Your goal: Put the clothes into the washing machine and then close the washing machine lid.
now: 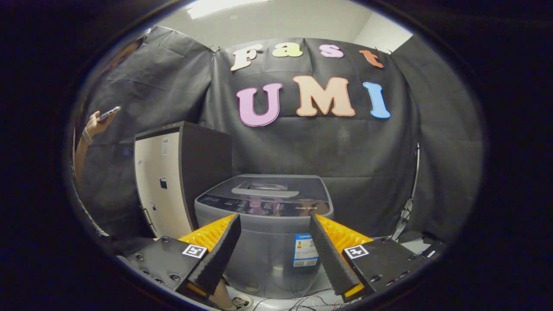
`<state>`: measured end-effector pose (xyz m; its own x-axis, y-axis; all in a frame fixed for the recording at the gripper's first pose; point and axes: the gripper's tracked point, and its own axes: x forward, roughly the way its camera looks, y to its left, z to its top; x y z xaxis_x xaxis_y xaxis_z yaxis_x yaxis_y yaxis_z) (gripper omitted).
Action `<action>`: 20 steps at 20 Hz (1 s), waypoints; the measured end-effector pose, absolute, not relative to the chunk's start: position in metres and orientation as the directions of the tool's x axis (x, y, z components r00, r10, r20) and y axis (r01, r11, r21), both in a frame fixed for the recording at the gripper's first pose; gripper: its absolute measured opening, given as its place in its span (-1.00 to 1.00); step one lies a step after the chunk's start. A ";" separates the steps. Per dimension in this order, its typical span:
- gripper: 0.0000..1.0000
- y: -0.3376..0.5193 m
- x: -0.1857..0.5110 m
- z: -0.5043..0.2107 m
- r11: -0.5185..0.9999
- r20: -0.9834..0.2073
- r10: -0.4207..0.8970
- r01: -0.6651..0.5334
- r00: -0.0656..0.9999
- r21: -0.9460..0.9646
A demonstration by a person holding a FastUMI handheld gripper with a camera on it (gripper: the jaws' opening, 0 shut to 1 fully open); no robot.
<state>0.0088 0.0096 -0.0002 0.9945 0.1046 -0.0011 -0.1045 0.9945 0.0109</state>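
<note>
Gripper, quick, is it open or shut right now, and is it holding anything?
Gripper: open, fingers spread apart and holding nothing; the washing machine stands beyond them, lid down.

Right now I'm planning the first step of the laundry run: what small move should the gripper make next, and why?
Probably move forward and up toward the washing machine lid. The gripper hangs open with nothing between its jaws, the machine stands beyond them, and its lid lies shut, so it likely must be lifted before any clothes go in. No clothes are in sight here.

tongs (pixel 274 224) apart, washing machine (pixel 264 224) lid down
</note>
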 end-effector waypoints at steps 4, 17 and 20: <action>0.99 0.010 0.008 0.000 0.994 0.000 0.104 -0.104 0.995 0.011; 0.99 0.009 0.006 0.003 0.995 0.001 0.103 -0.103 0.995 0.011; 0.99 0.009 0.006 0.004 0.995 0.002 0.103 -0.103 0.995 0.011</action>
<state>0.0065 0.0092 0.0038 0.9947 0.1030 0.0016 -0.1030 0.9946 0.0108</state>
